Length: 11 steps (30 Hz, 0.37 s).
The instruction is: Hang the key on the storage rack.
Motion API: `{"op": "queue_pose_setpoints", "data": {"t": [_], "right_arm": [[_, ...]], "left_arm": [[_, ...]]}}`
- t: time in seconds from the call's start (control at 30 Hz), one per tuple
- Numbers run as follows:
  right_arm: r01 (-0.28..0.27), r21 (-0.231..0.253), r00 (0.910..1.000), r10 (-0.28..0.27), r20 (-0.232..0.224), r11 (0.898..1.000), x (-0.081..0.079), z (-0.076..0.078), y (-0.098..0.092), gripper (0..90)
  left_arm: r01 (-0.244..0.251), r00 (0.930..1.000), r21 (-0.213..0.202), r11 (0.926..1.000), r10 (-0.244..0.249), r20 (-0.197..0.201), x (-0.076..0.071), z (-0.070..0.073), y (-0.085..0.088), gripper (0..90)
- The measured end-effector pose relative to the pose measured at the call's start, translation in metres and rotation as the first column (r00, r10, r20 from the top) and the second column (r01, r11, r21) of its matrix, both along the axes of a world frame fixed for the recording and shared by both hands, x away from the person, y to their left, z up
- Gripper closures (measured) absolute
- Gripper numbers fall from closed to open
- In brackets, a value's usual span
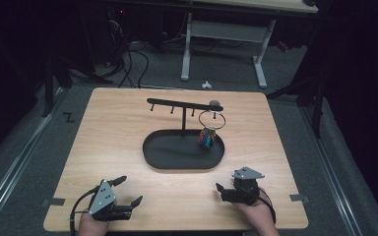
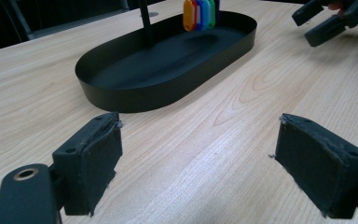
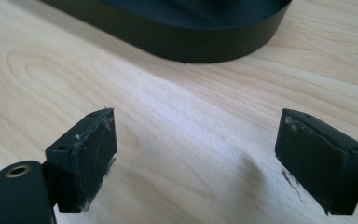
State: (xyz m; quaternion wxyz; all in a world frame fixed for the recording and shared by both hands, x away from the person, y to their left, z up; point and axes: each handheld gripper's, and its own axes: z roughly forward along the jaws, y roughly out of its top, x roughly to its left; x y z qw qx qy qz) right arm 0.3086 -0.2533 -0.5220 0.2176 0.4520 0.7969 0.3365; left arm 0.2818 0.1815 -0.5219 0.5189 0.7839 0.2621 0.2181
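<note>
High view: each hand-held gripper, left (image 1: pixel 129 191) and right (image 1: pixel 220 189), gapes empty near the matte oval tray (image 1: pixel 152 158).

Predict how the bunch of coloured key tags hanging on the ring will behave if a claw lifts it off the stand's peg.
The key tags hang loose from a thin ring, so they would probably swing and splay. They look like small plastic, so likely light. The ring hooks over a peg on the stand, so pulling it sideways could tip the stand.

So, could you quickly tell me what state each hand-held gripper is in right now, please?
Left hand-held gripper: open, holding nothing, over the table.
Right hand-held gripper: open, holding nothing.
</note>
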Motion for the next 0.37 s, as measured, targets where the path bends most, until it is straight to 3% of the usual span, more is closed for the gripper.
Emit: {"op": "queue_pose_setpoints", "data": {"t": [0.03,0.07,0.1,0.13,0.2,0.27,0.37], "right_arm": [[-0.007,-0.003,0.9999,0.007,0.015,1.000,-0.0013,0.0017,-0.0019,13.0],[0.032,0.017,0.9982,-0.033,0.051,0.999,-0.0022,0.0033,-0.0067,13.4],[0.032,0.017,0.9982,-0.033,0.051,0.999,-0.0022,0.0033,-0.0067,13.4],[0.055,0.052,0.9973,-0.058,0.045,0.997,-0.0009,0.0032,-0.0096,13.6],[0.060,0.057,0.9972,-0.063,0.040,0.997,-0.0006,0.0031,-0.0095,13.6],[0.060,0.030,0.9975,-0.061,0.036,0.998,0.0000,0.0010,-0.0089,13.6],[0.066,0.028,0.9970,-0.067,0.040,0.997,0.0005,0.0009,-0.0094,13.6]], "left_arm": [[0.000,1.0000,0.002,1.0000,0.000,0.001,0.0001,0.0001,-0.0001,15.0],[0.000,1.0000,0.004,1.0000,0.000,0.000,0.0001,0.0001,-0.0002,15.0],[-0.001,1.0000,0.004,1.0000,0.001,0.000,0.0002,0.0001,-0.0002,15.0],[-0.002,1.0000,0.001,1.0000,0.002,0.000,0.0003,0.0002,-0.0002,15.0],[0.001,1.0000,0.001,1.0000,-0.001,0.002,0.0001,0.0006,0.0000,15.0],[0.004,1.0000,0.003,1.0000,-0.004,0.004,-0.0003,0.0012,0.0006,15.0],[0.006,1.0000,-0.004,1.0000,-0.006,0.006,-0.0013,0.0016,0.0019,15.0]]}}
